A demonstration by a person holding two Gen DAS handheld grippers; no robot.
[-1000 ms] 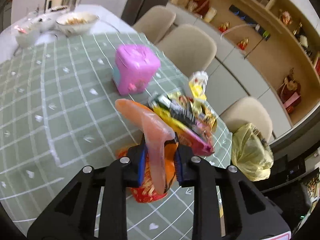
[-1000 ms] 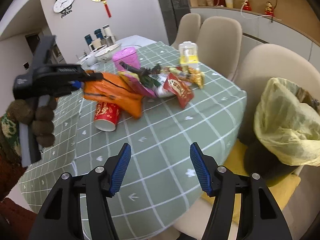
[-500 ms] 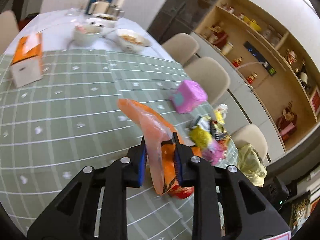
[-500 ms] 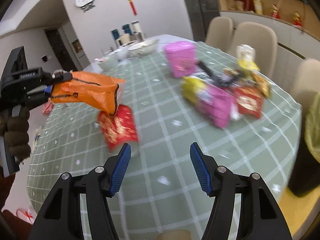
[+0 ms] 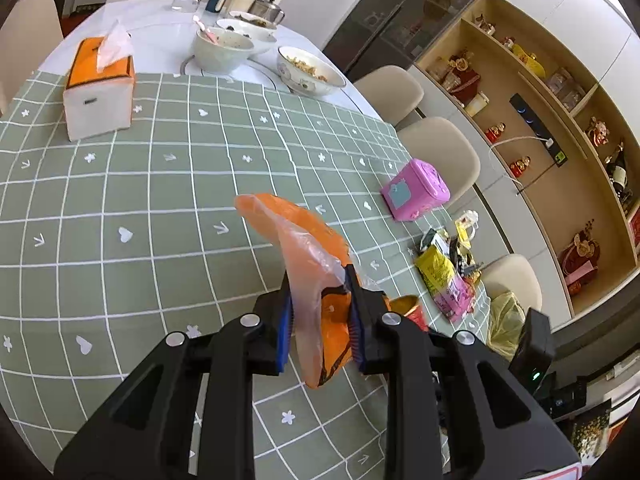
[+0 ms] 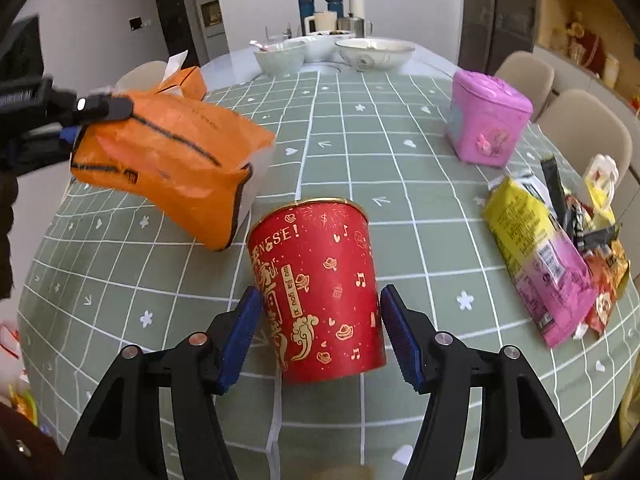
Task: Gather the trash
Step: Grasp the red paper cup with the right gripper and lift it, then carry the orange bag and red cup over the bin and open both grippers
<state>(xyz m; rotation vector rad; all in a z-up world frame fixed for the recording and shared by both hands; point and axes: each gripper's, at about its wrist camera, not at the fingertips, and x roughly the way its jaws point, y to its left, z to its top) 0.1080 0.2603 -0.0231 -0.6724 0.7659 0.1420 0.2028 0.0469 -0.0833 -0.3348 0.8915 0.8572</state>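
- The left gripper [image 5: 320, 320] is clenched on an orange plastic bag [image 5: 316, 264], held in the air above the desk [image 5: 120, 200], just left of the red paper cup [image 6: 316, 288].
- The right gripper [image 6: 320, 332] is released; its jaws stand on either side of the red paper cup, pads not pressing it.
- The cup stands on the desk.
- A heap of snack wrappers [image 6: 552, 248] lies to the right of the cup; a pink box [image 6: 486, 120] stands beyond them.
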